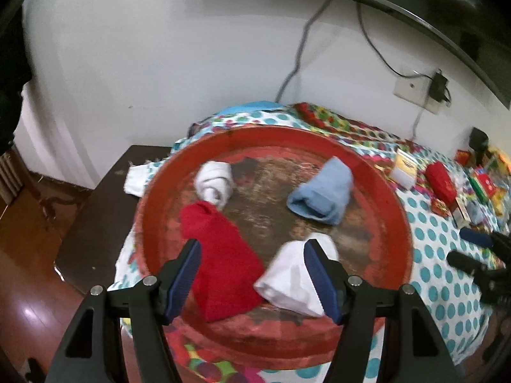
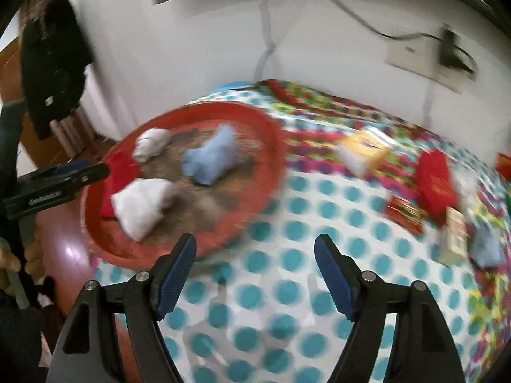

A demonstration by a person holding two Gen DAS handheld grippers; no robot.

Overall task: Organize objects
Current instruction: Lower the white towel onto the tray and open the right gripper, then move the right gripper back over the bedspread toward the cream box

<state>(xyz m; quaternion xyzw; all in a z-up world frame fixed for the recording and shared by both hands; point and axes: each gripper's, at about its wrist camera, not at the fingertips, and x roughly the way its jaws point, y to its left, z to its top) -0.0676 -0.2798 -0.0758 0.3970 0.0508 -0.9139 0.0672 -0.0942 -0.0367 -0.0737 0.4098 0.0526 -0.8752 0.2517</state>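
A round red tray (image 1: 377, 172) (image 2: 265, 127) sits on a polka-dot cloth. In it lie a rolled red cloth (image 1: 220, 255), a white bundle (image 1: 287, 281) (image 2: 143, 207), a light blue roll (image 1: 322, 194) (image 2: 210, 156) and a small white roll (image 1: 214, 182) (image 2: 151, 143). My left gripper (image 1: 252, 274) hovers open over the tray's near side, its fingers either side of the red and white cloths without pressing them. Over the dotted cloth to the right of the tray, my right gripper (image 2: 255, 274) stands open with nothing between its fingers. It also shows at the right edge of the left wrist view (image 1: 472, 249).
Small boxes lie on the cloth at the right: a red pouch (image 1: 442, 183) (image 2: 436, 182), a yellow-white box (image 1: 405, 169) (image 2: 364, 150) and several others. A dark side table (image 1: 95, 223) stands left of the tray. Wall cables and a socket (image 1: 415, 89) are behind.
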